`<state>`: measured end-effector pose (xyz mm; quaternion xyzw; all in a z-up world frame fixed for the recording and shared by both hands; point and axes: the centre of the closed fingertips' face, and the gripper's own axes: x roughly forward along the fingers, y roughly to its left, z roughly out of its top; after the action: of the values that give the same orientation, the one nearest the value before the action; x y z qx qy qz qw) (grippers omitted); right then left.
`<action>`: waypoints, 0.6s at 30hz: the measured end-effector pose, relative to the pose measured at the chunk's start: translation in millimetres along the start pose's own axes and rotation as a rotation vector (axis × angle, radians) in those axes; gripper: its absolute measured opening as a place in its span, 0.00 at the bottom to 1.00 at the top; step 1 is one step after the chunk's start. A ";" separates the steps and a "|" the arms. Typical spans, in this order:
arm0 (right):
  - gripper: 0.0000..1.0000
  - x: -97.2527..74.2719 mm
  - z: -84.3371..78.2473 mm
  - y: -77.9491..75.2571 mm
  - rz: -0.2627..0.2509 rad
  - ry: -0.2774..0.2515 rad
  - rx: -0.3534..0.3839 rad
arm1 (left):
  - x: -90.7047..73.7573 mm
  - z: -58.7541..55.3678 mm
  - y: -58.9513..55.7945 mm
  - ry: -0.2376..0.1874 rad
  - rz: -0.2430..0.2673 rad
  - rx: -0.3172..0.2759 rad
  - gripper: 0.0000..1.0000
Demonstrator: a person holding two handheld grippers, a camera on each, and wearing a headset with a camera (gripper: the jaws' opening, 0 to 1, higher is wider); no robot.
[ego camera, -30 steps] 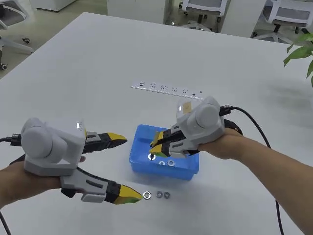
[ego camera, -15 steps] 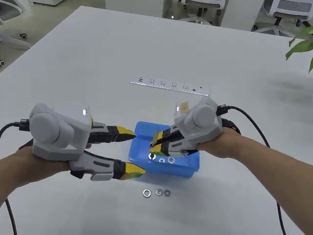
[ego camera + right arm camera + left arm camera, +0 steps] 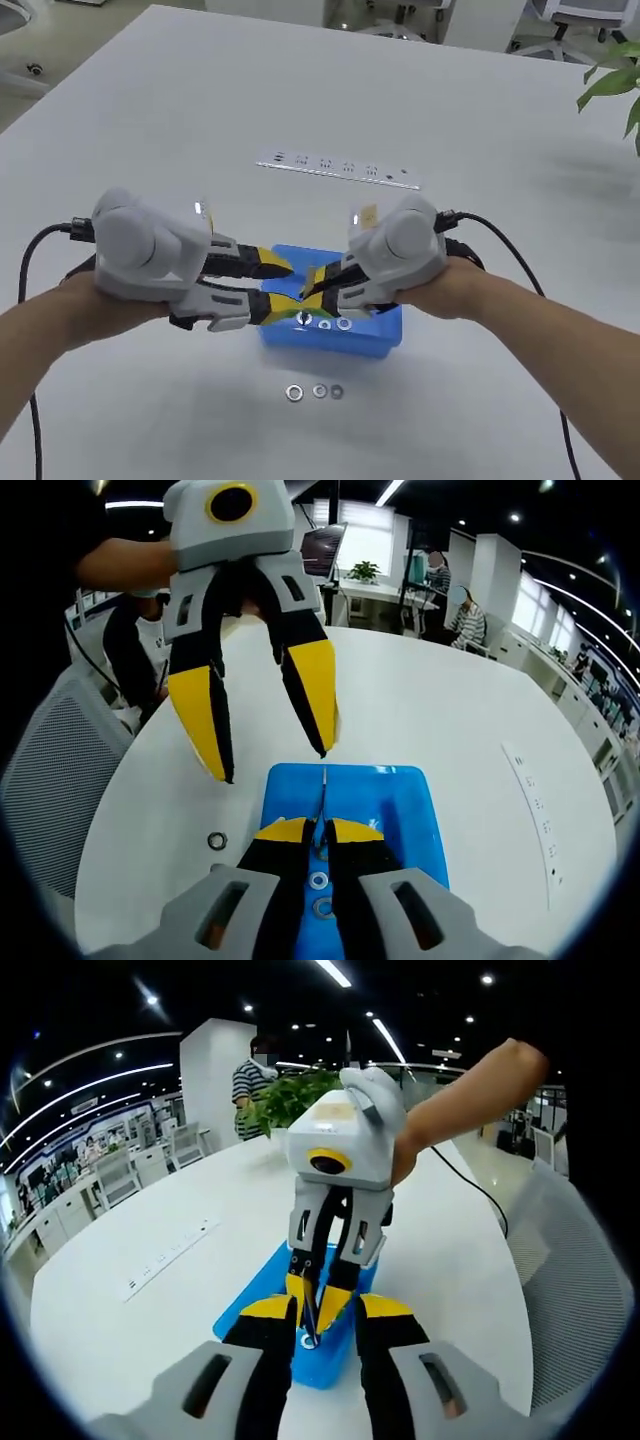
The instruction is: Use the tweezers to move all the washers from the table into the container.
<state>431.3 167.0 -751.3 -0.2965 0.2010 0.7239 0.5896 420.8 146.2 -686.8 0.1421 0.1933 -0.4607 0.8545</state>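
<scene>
Nearest in the head view, three small silver metal washers (image 3: pixel 319 391) are seen in a short row on the white table (image 3: pixel 200 120), just at 6 o'clock of the shallow blue plastic container (image 3: pixel 330 346). Three more silver washers (image 3: pixel 325 322) are seen inside the container, along its near wall.

Above the container the two grippers are held tip to tip. The left gripper (image 3: pixel 288 285), grey with black-and-yellow jaws, is held in from 9 o'clock. Its jaws are spread apart and nothing is held between them. The right gripper (image 3: pixel 312 287) is held in from 3 o'clock, and its jaws are pressed together on a pair of thin metal tweezers (image 3: pixel 323 795).

In the right gripper view the tweezers are pointed toward 12 o'clock over the blue floor of the container. Two washers are seen in the container beside that gripper's jaws, and one washer is seen on the table at 8 o'clock. In the left gripper view the tweezer tip is seen down in the container, in line with the gap between the left gripper's spread jaws. Whether a washer is pinched in the tip cannot be told.

A black cable (image 3: pixel 500 245) is seen running back from the right gripper. Farther off at 12 o'clock a flat white power strip (image 3: pixel 335 168) is laid across the table, well apart from the container. Green plant leaves (image 3: pixel 612 85) are seen at 2 o'clock by the far edge.
</scene>
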 end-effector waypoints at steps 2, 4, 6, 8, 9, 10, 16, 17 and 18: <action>0.08 0.1 0.0 0.1 0.003 0.001 -0.005 | 2.9 0.7 3.0 0.007 0.003 0.014 0.26; 0.08 0.3 -0.1 0.0 0.005 0.004 -0.014 | 5.7 0.7 4.7 0.013 0.001 0.030 0.23; 0.08 0.3 0.6 1.1 0.009 0.004 -0.023 | 7.8 0.5 5.7 0.016 -0.001 0.042 0.20; 0.08 0.7 0.4 1.1 0.012 0.005 -0.033 | 10.6 -0.1 7.2 0.023 -0.004 0.054 0.19; 0.08 0.6 0.8 1.5 0.012 0.005 -0.038 | 11.4 -0.3 7.6 0.026 -0.006 0.062 0.18; 0.08 0.6 0.9 1.7 0.013 0.005 -0.039 | 12.3 -0.2 8.1 0.028 -0.006 0.069 0.17; 0.09 0.5 0.6 1.6 0.015 0.007 -0.046 | 15.6 2.5 7.2 0.026 -0.027 0.088 0.07; 0.09 0.3 0.8 1.9 0.016 0.007 -0.049 | 16.0 2.3 7.4 0.027 -0.030 0.085 0.07; 0.09 -0.1 0.8 1.9 0.015 0.008 -0.053 | 16.2 2.4 8.0 0.026 -0.031 0.080 0.07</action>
<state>429.3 167.0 -750.7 -0.3133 0.1865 0.7320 0.5755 436.1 137.6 -691.7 0.1790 0.1880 -0.4792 0.8384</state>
